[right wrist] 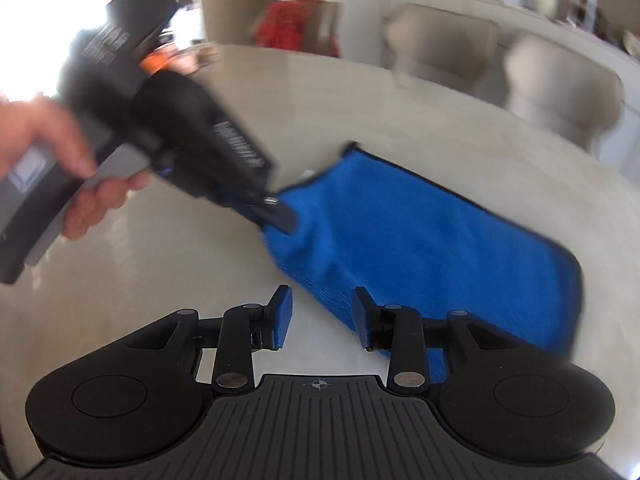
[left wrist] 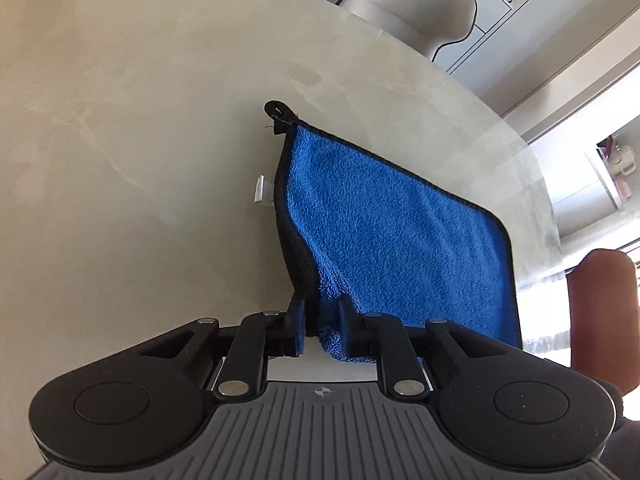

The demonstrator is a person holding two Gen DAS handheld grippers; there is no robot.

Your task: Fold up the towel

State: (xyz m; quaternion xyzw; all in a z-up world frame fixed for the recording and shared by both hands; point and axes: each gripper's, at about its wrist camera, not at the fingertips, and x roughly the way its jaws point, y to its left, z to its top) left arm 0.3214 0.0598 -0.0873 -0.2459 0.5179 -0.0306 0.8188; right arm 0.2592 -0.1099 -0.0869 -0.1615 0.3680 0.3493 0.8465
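Observation:
A blue towel (left wrist: pixel 400 232) with black edging lies on the pale round table (left wrist: pixel 140 120), its near corner lifted. My left gripper (left wrist: pixel 320 308) is shut on that corner, and the cloth bunches between the blue pads. A black hanging loop (left wrist: pixel 276 110) sticks out at the towel's far corner. The right wrist view is blurred. There the towel (right wrist: pixel 420 248) stretches to the right, and the left gripper (right wrist: pixel 280 216), held by a hand (right wrist: pixel 48 140), pinches its left end. My right gripper (right wrist: pixel 322 316) stands open just over the towel's near edge, its pads not pressing the cloth.
A small white tag (left wrist: pixel 260 189) lies beside the towel's left edge. Beige chairs (right wrist: pixel 440 40) stand beyond the table's far rim (right wrist: pixel 360 60). A reddish-brown chair back (left wrist: pixel 600 300) stands close on the right.

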